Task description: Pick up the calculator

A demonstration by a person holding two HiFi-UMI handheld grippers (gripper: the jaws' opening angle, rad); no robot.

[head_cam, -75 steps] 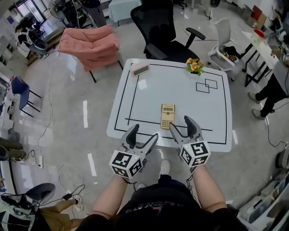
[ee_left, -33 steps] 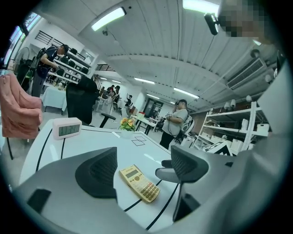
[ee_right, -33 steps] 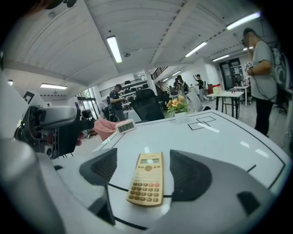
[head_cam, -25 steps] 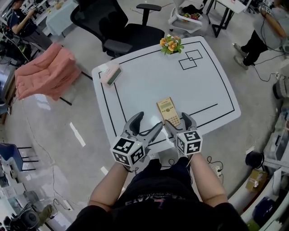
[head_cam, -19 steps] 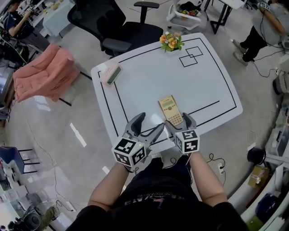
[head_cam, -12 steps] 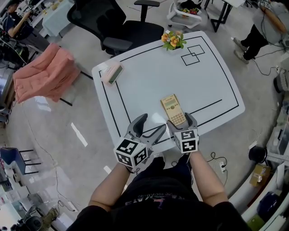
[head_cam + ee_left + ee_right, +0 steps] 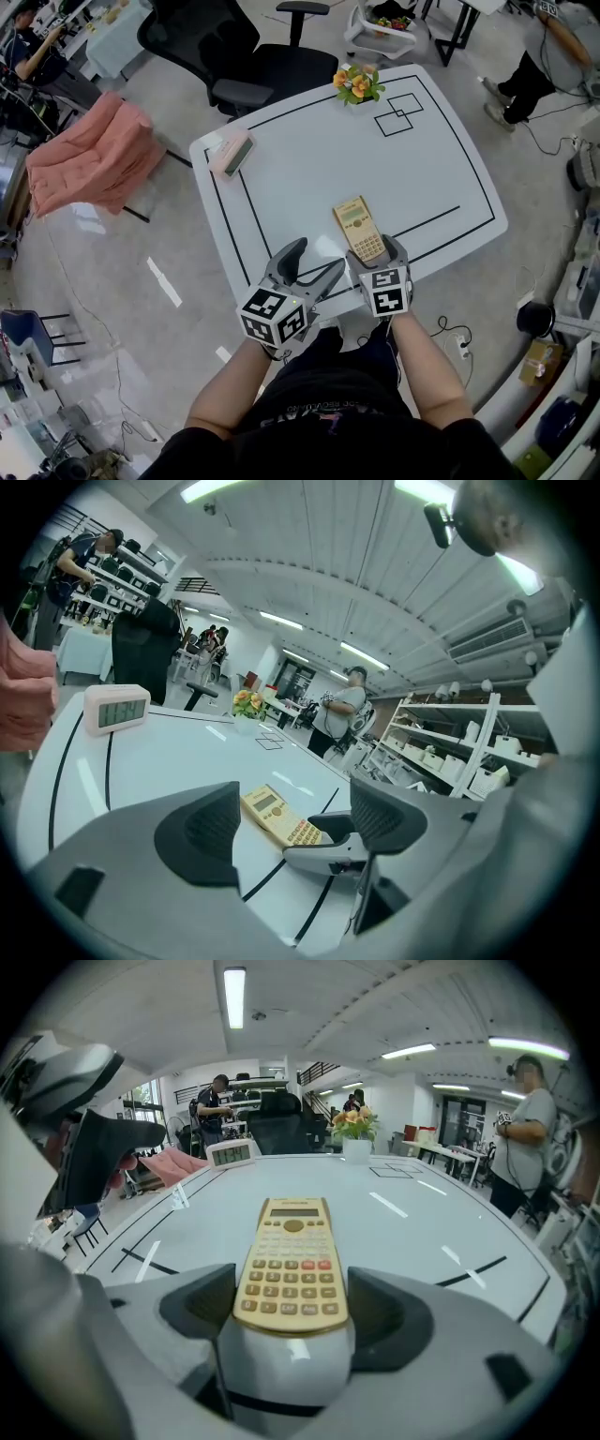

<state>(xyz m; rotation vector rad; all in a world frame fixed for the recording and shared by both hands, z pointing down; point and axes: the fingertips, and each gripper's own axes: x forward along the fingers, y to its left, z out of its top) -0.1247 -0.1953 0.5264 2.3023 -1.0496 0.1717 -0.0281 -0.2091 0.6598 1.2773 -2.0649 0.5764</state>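
Flanking flat tan calculator (image 7: 291,1260), right gripper (image 7: 291,1309), ribbed fingers (image 7: 199,1311) apart

1. Pale pink rectangular digital clock (image 7: 116,708), nr far left corner of white table (image 7: 164,754): dark LCD digits, approx. 11:34, last digit uncertain.
2. Beige plastic pocket calculator (image 7: 292,1265): one line of brand/model print above display, too small to read. Key legends blurred, none legible.
3. Marker cubes (image 7: 272,323) on left gripper (image 7: 317,258) and right gripper (image 7: 377,255): black-and-white square code patterns only, not readable as letters or nos.
4. Table top: black border lines and two overlapping outlined squares (image 7: 398,112), unlabelled.
5. Black shirt (image 7: 319,441), head view: faint print, illegible.
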